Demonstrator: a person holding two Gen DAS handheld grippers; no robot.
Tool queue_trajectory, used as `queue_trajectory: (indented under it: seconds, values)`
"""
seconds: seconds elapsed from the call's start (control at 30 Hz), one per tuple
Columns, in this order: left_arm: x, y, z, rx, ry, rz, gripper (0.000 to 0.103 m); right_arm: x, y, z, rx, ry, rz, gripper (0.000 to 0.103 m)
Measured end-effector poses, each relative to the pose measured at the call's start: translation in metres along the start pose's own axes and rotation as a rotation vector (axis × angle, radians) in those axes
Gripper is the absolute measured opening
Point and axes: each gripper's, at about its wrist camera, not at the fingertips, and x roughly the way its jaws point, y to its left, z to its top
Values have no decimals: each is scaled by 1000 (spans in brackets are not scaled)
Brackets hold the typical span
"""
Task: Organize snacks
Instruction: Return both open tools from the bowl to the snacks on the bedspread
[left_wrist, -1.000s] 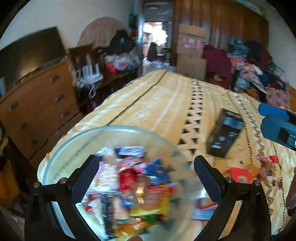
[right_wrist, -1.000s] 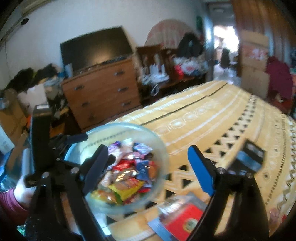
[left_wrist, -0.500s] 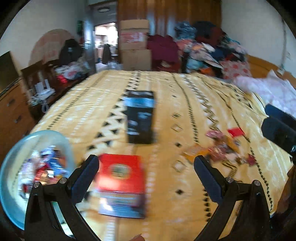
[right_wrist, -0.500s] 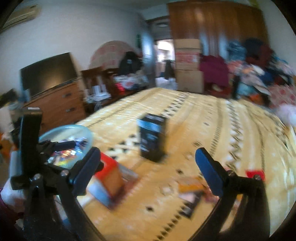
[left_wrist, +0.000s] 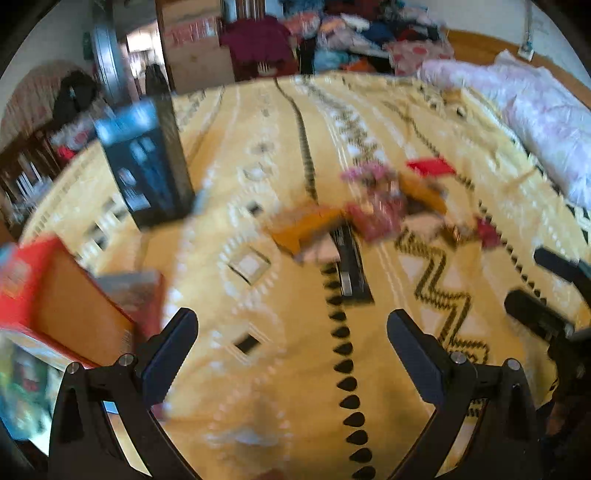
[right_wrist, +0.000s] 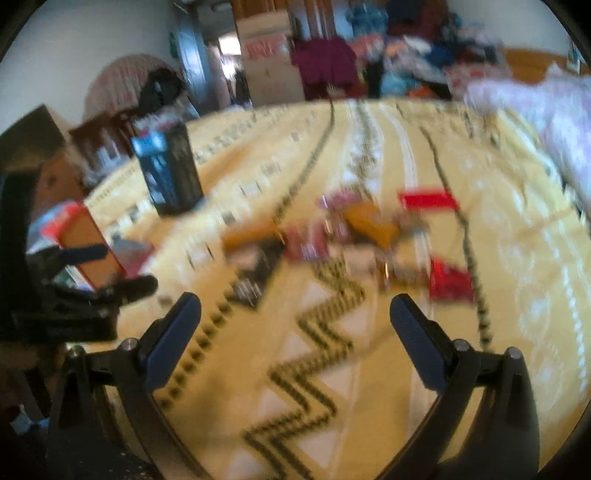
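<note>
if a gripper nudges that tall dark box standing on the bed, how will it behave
The tall dark box stands upright on its small end on the soft bedspread, so it would probably tip rather than slide. It looks like stiff printed cardboard, likely rigid under the jaws. Its weight cannot be told.

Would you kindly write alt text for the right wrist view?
An open, empty hand-held gripper hangs over a yellow patterned bedspread, pointing at scattered snack packets. A dark box stands upright at left, blurred.
</note>
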Motion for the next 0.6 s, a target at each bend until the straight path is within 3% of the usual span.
queue_trajectory:
  seconds: [0.1,0.3,0.6]
  values:
    - [37,0,-14,-43,74,-7,102,21,-15,-25,20,69,-17,103]
    - [89,10,-33,-114,150,18,102,51,-37,-52,52,146,-33,103]
    - [97,5,-46,-89,63,66,103,72,-38,-65,14,163,-66,103]
